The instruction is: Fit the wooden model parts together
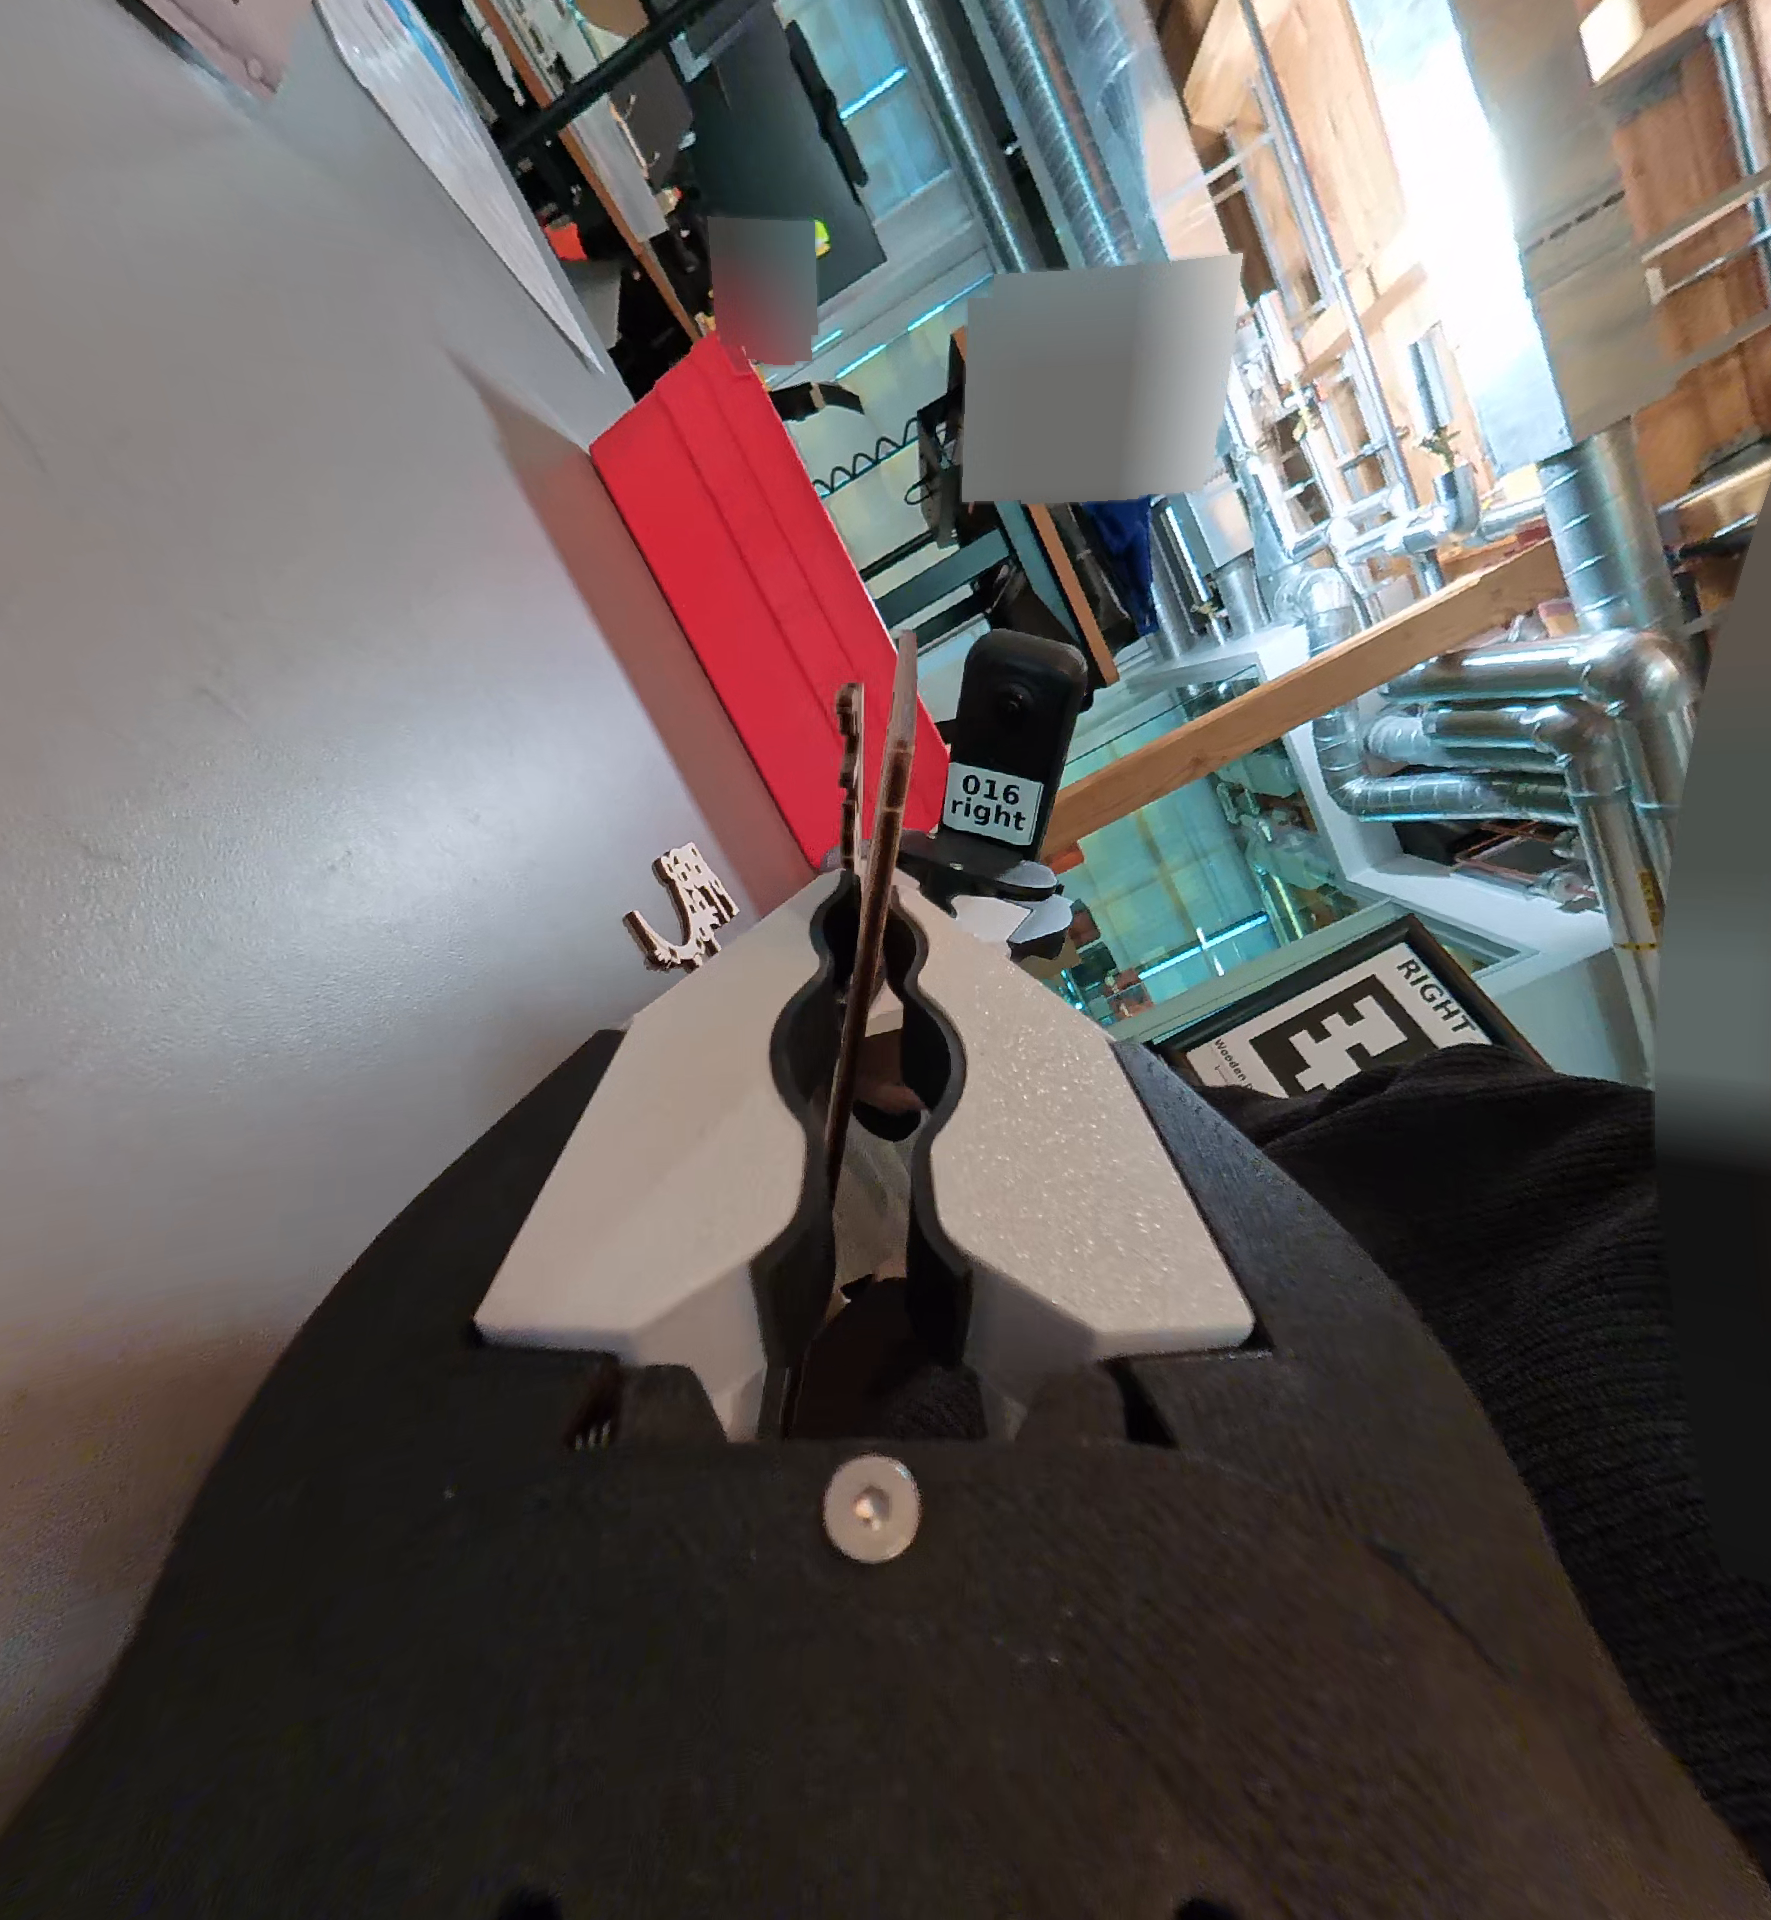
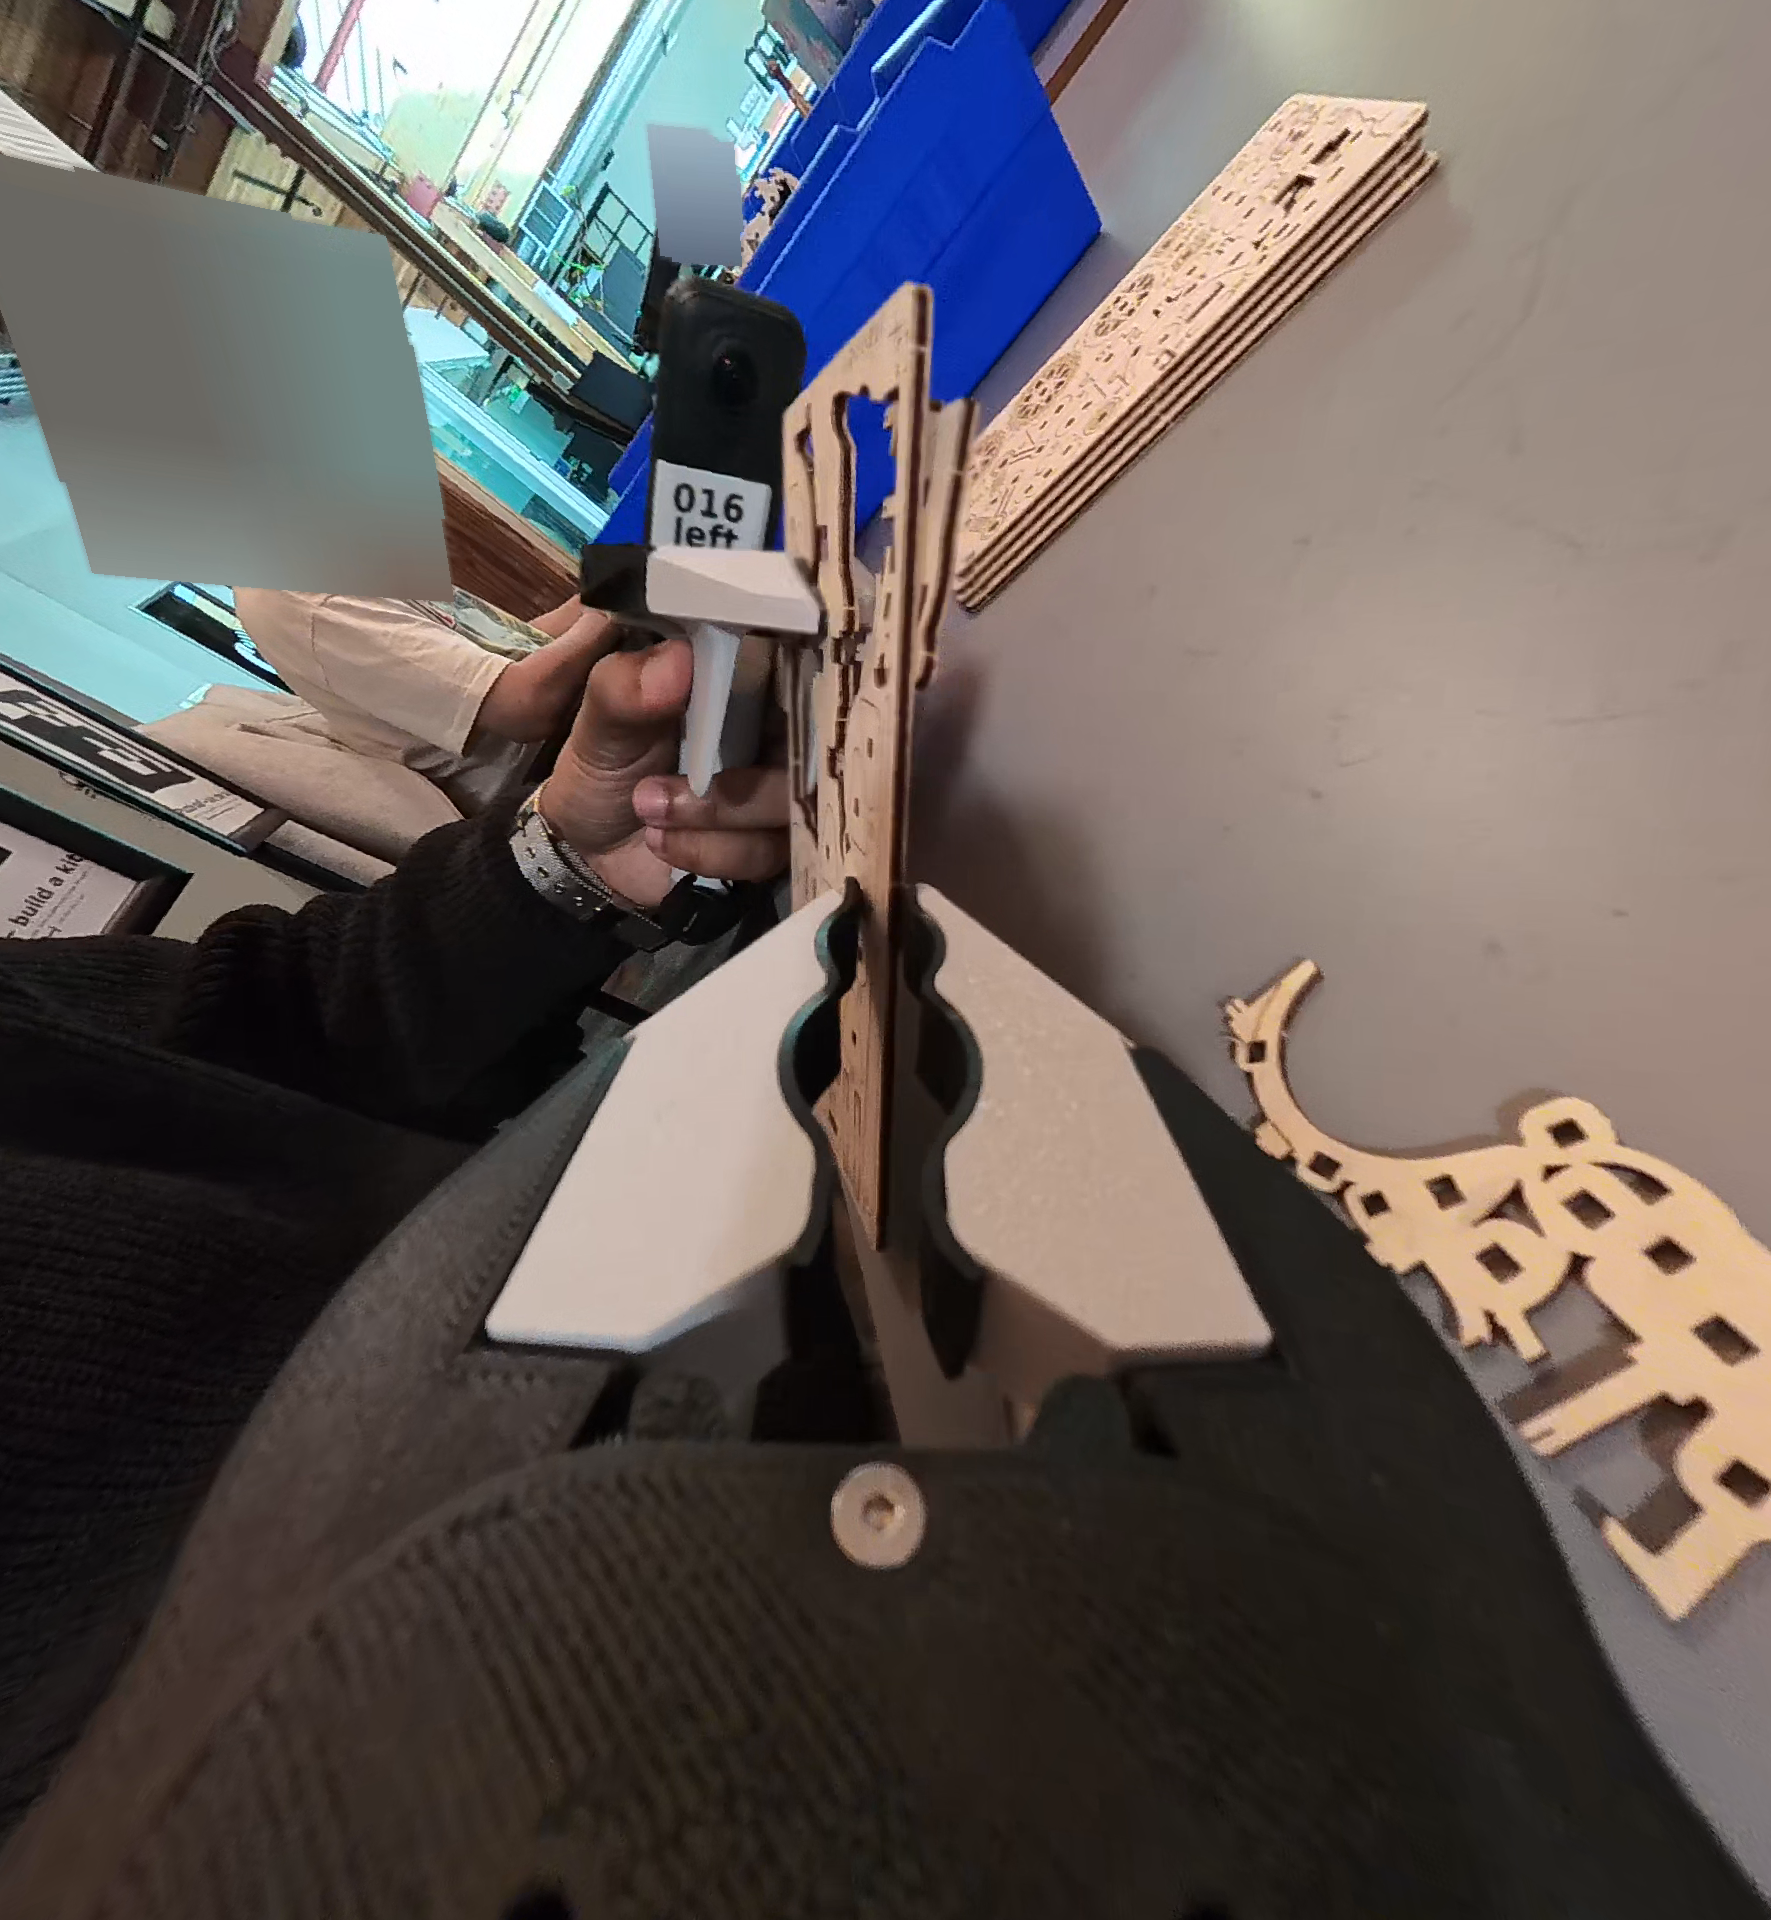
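Note:
A thin wooden sheet [image 2: 865, 582] with cut-out gaps stands on edge above the grey table [image 2: 1483, 675]. My right gripper [image 2: 881, 904] is shut on its near end. My left gripper [image 2: 756, 603] shows beyond, in a person's hand, pressed against the sheet's far part. In the left wrist view my left gripper [image 1: 865, 904] is shut on the same sheet [image 1: 886, 790], seen edge-on, and the right gripper [image 1: 974, 883] faces it. A loose cut-out wooden part [image 2: 1546, 1247] lies flat on the table to the right; it also shows small in the left wrist view [image 1: 689, 909].
A stack of uncut wooden sheets [image 2: 1203, 312] lies at the back of the table beside blue bins [image 2: 922, 208]. A red bin [image 1: 756, 582] stands on the table behind the grippers. A person's black sleeve [image 2: 185, 1091] fills the left side. The gap from one gripper's tips to the other's is roughly 6 cm.

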### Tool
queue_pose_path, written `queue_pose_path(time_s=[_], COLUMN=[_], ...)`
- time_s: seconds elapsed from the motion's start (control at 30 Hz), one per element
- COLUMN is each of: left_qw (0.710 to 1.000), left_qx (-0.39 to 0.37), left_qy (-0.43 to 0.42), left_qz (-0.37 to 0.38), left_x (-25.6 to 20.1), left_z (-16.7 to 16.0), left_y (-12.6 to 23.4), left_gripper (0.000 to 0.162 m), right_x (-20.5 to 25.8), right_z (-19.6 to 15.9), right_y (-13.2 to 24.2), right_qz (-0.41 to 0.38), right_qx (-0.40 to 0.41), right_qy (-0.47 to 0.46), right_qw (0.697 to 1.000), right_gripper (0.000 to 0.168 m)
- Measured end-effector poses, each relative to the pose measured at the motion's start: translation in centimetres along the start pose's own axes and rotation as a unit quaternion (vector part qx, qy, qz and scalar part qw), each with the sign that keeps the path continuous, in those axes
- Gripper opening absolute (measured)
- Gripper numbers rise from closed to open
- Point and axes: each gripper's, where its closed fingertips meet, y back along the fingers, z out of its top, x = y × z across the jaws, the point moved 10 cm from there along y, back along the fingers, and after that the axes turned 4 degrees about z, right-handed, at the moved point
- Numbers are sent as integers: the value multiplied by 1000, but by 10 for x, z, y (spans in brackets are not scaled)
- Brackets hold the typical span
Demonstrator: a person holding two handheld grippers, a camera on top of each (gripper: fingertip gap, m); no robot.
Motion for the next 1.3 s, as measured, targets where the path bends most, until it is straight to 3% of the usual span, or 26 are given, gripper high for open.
queue_pose_path(time_s=[0.13,0.33,0.43,0.5,0.57,0.73,0.97,1.3], left_qw=[1000,999,998,997,996,993,989,978], left_qx=[-9,35,67,75,80,93,122,186], left_qy=[16,22,16,8,7,10,-21,-57], left_qz=[-9,-12,-16,-17,-39,-65,-83,-80], left_x=[1,1,-1,-2,-4,-6,-13,-18], left_z=[1,-6,-12,-14,-14,-14,-18,-29], left_y=[0,-8,-14,-16,-15,-13,-16,-24], left_gripper=[24,39,36,11,1,0,0,0], right_x=[2,1,2,2,3,6,-5,-3], right_z=[4,11,11,10,10,17,24,19], right_y=[3,13,13,12,12,19,36,27], right_qz=[30,25,45,53,62,83,84,138], right_qx=[-31,-80,-93,-96,-95,-122,-171,-132], right_qy=[-11,0,-12,-20,-22,-10,-57,-92], right_qw=[999,996,995,994,993,989,980,977], right_gripper=[2,1,1,1,2,20,16,6])
